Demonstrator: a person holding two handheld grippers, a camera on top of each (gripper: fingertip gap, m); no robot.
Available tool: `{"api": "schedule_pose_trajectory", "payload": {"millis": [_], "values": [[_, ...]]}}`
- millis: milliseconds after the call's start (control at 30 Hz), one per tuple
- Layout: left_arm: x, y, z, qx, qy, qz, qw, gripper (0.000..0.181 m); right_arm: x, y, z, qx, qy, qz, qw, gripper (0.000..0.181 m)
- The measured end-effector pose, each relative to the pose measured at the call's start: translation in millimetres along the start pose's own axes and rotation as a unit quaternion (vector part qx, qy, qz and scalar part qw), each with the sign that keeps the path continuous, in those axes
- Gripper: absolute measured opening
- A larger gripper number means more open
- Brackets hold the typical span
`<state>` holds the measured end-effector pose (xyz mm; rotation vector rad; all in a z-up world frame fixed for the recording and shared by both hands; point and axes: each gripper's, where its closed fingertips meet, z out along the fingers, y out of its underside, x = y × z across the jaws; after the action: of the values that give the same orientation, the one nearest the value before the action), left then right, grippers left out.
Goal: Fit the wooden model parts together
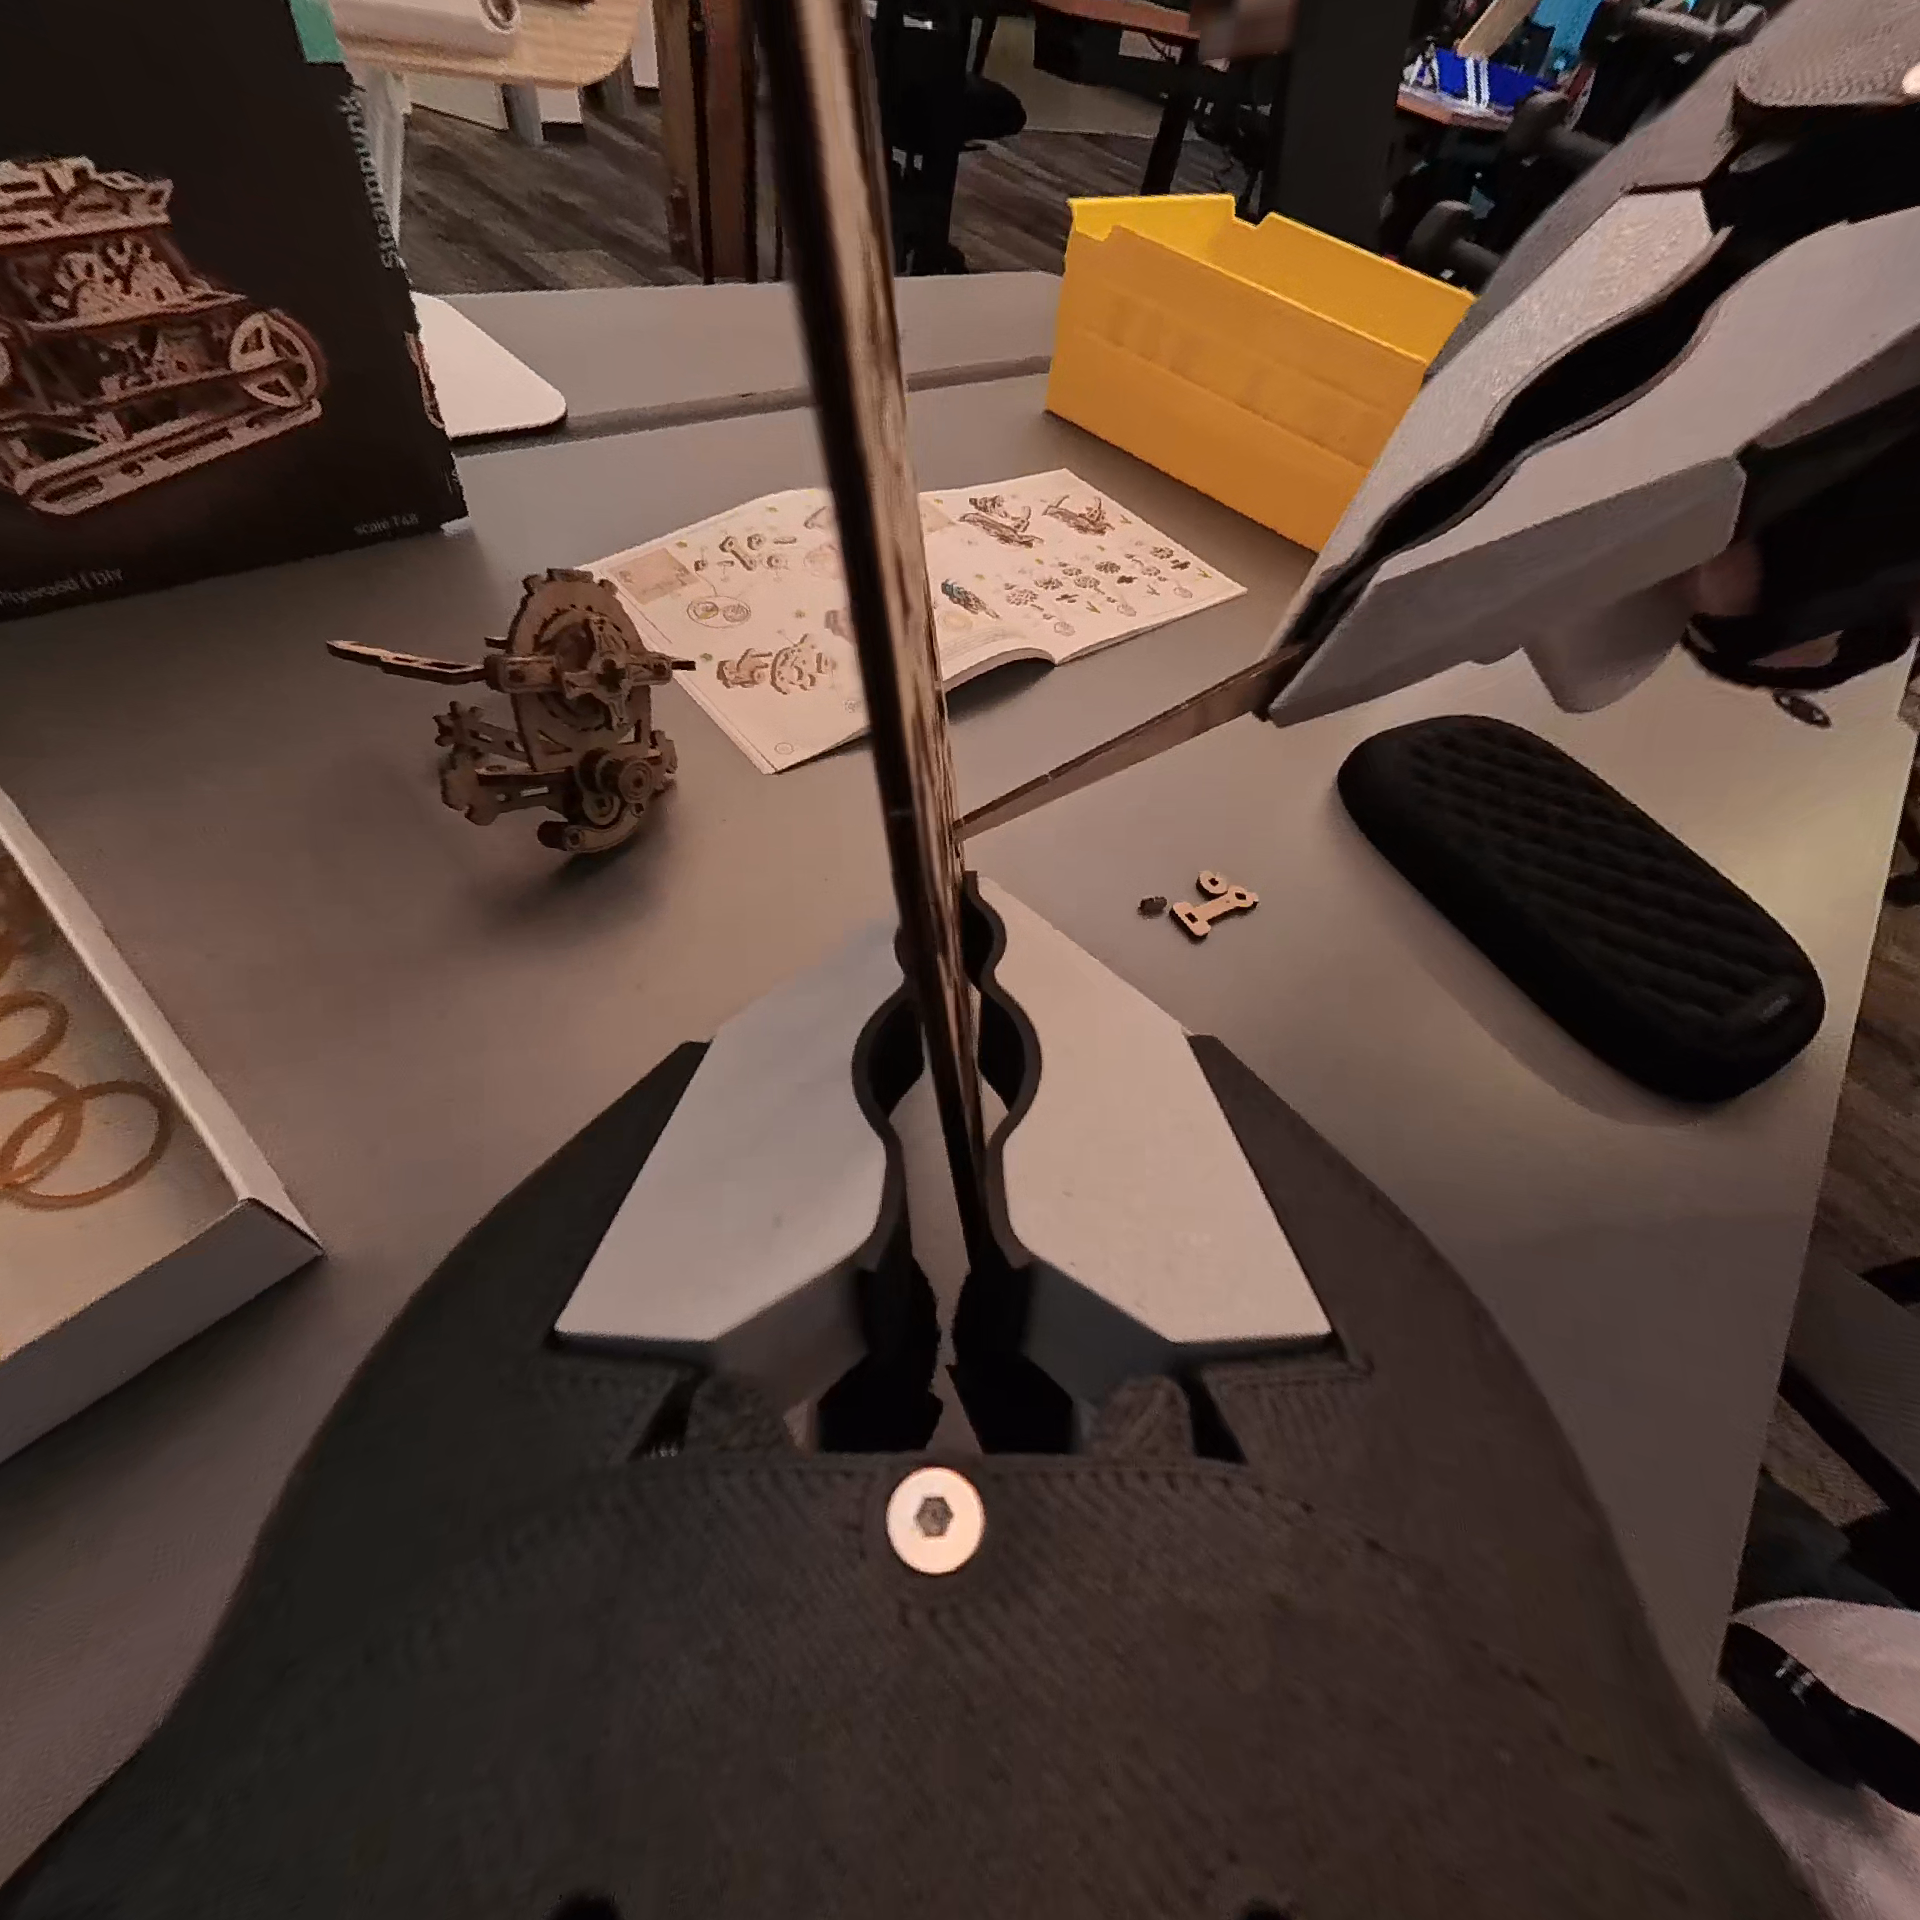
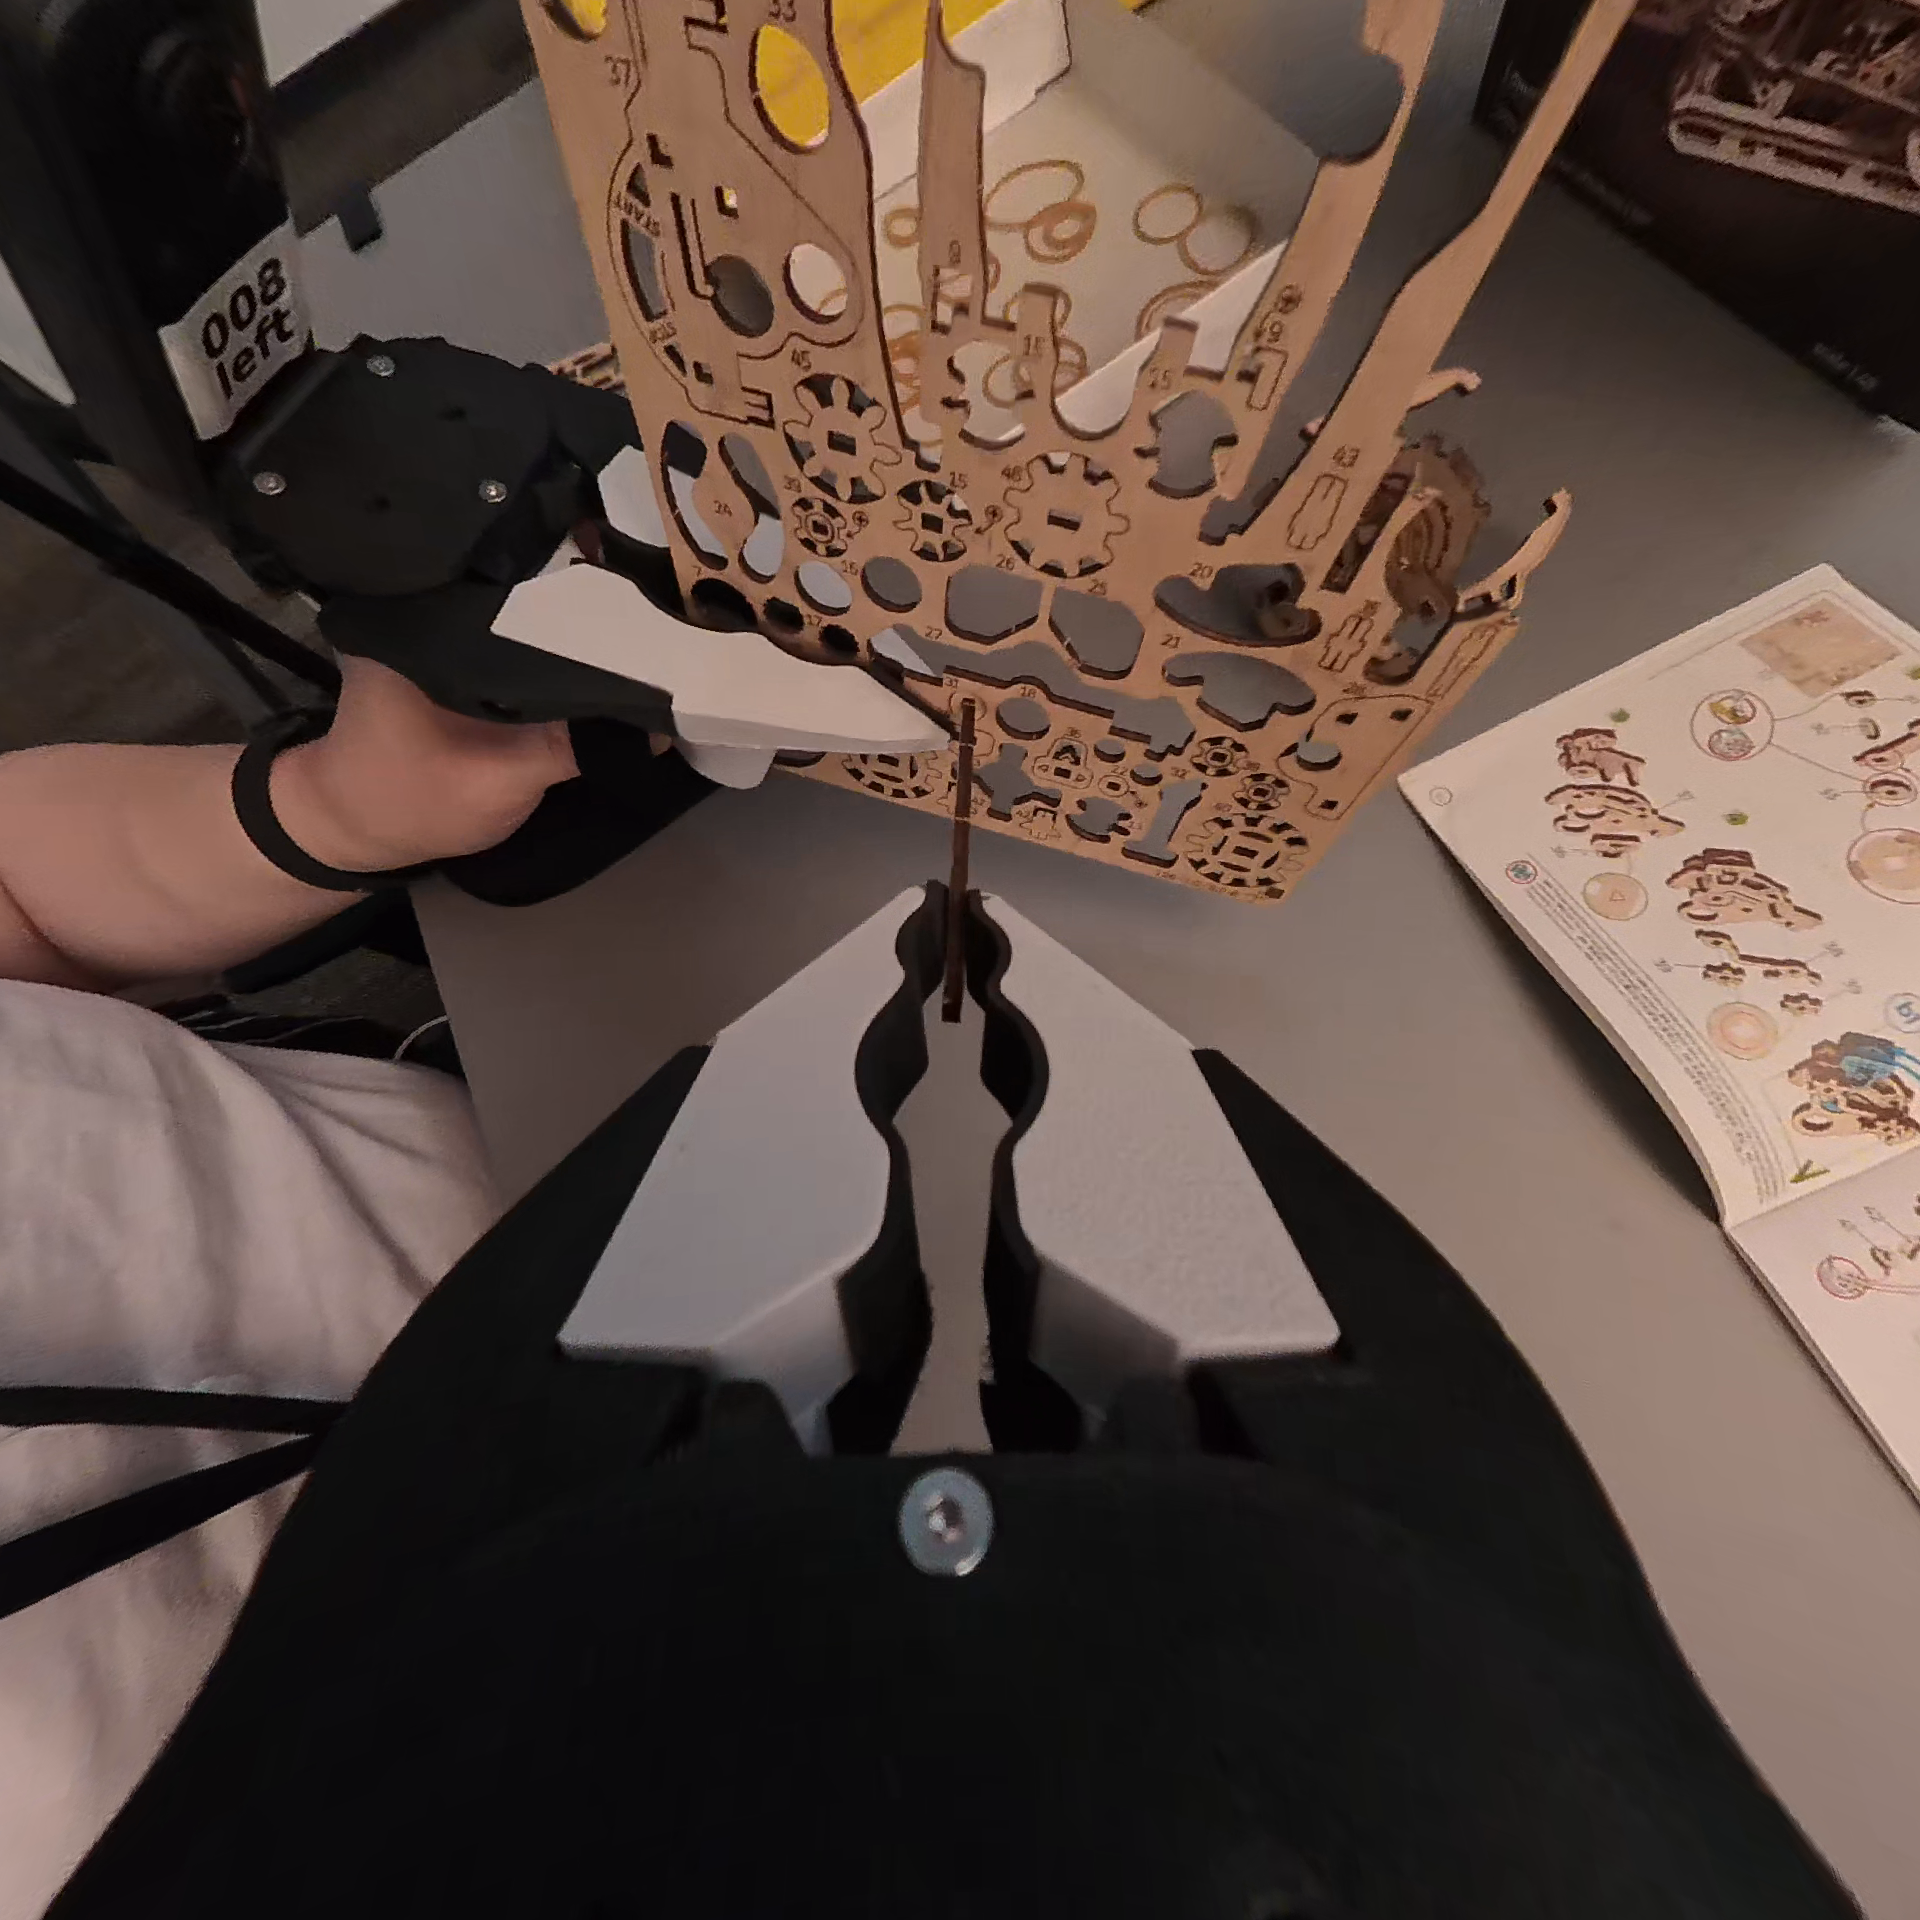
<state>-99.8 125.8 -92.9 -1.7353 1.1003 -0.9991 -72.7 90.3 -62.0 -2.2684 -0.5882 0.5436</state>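
1. Left wrist view: the left gripper (image 1: 951, 935) is closed on the sheet (image 1: 873, 540), a wooden parts sheet seen edge-on as a thin dark line rising between its fingers.
2. From the right, the right gripper (image 1: 1283, 686) is clamped on a stick (image 1: 1112, 753), a thin wooden strip whose near end touches the sheet just above the left fingertips.
3. On the table (image 1: 727, 987) stand a part-built model (image 1: 566, 707) at left, an open booklet (image 1: 914, 603) beyond, a yellow bin (image 1: 1247, 353) far right, a small loose piece (image 1: 1210, 904) and a black pad (image 1: 1579, 904) at right.
4. Right wrist view: the right gripper (image 2: 951, 904) pinches the stick (image 2: 961, 810) at its fingertips; the stick's far end meets the sheet (image 2: 1039, 468) low down.
5. The left gripper (image 2: 914, 727) holds the sheet upright from the left, fingers shut on its lower edge beside the stick's tip.
6. The booklet (image 2: 1714, 883) lies at right.
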Motion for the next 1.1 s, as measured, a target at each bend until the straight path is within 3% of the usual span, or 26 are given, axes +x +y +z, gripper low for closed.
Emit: {"api": "schedule_pose_trajectory", "payload": {"millis": [33,267,400,500,700,767,900,1000,1033,1100], "values": [[-1.4,-0.6,-0.6,0.002,0.001,-0.008,1.000,0.000,-1.7,-0.2,1.2,0.007,0.004,-0.001,1.000,0.000],[-14.1,-4.9,-3.3,0.028,0.020,-0.115,0.993,0.000,-13.6,1.3,20.0,0.107,0.119,-0.038,0.986,0.003],[-21.0,0.0,-2.4,0.016,0.017,-0.134,0.991,0.000,-14.0,6.9,32.6,0.141,0.120,-0.005,0.983,0.003],[-15.1,4.5,-3.2,-0.007,0.029,-0.098,0.995,0.000,-11.7,6.8,23.5,0.113,0.071,0.000,0.991,0.002],[10.0,6.2,-4.8,-0.027,0.079,-0.033,0.996,0.001,1.3,6.6,-4.6,-0.029,-0.090,0.046,0.994,0.000],[9.4,4.8,-3.7,-0.022,0.070,-0.034,0.997,0.000,4.6,2.7,-4.7,-0.027,-0.105,0.059,0.992,0.000],[-2.8,0.6,-5.9,0.000,0.074,-0.121,0.990,0.000,3.3,-0.2,4.5,0.051,-0.081,0.041,0.995,0.000],[-5.9,-10.5,-13.3,0.047,0.142,-0.245,0.958,0.000,-3.1,-3.6,7.8,0.129,-0.054,0.022,0.990,0.000],[-7.7,-9.3,-13.6,0.046,0.156,-0.274,0.948,0.000,-4.3,-2.7,9.9,0.137,-0.041,0.019,0.990,0.000],[-11.2,-3.5,-12.5,0.037,0.147,-0.268,0.951,0.000,-5.6,-0.8,15.6,0.126,-0.002,-0.001,0.992,0.000]]}}
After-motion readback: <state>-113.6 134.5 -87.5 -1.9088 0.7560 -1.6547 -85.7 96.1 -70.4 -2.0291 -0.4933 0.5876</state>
